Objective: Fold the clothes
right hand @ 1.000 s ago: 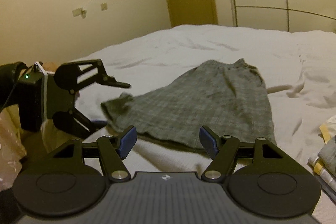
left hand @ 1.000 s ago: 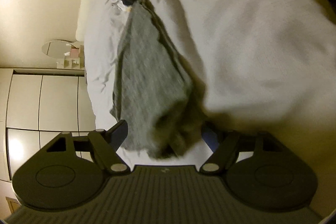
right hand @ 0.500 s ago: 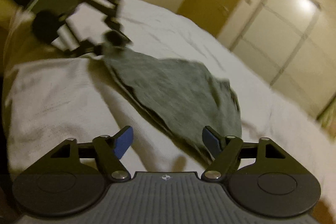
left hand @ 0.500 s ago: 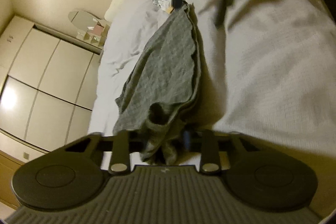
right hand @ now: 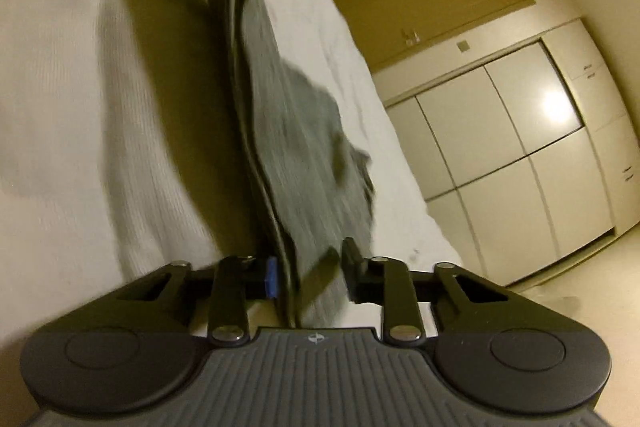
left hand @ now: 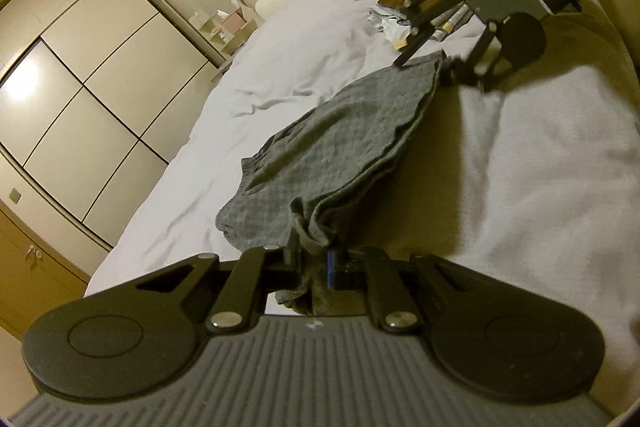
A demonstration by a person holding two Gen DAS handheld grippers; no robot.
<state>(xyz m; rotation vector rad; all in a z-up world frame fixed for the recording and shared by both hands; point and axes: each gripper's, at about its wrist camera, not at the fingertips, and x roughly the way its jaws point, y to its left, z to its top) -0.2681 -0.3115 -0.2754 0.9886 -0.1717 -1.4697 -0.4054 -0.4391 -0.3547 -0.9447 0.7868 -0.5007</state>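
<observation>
Right tongs (right hand: 308,277) now closing on shorts (left hand: 332,143), white bed (left hand: 280,67)

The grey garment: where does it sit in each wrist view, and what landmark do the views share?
Left wrist: grey garment runs from the left gripper at bottom centre up to the right gripper.
Right wrist: it rises from the gripper to the top edge, left of centre.
Shared landmark: the wardrobe.
</observation>
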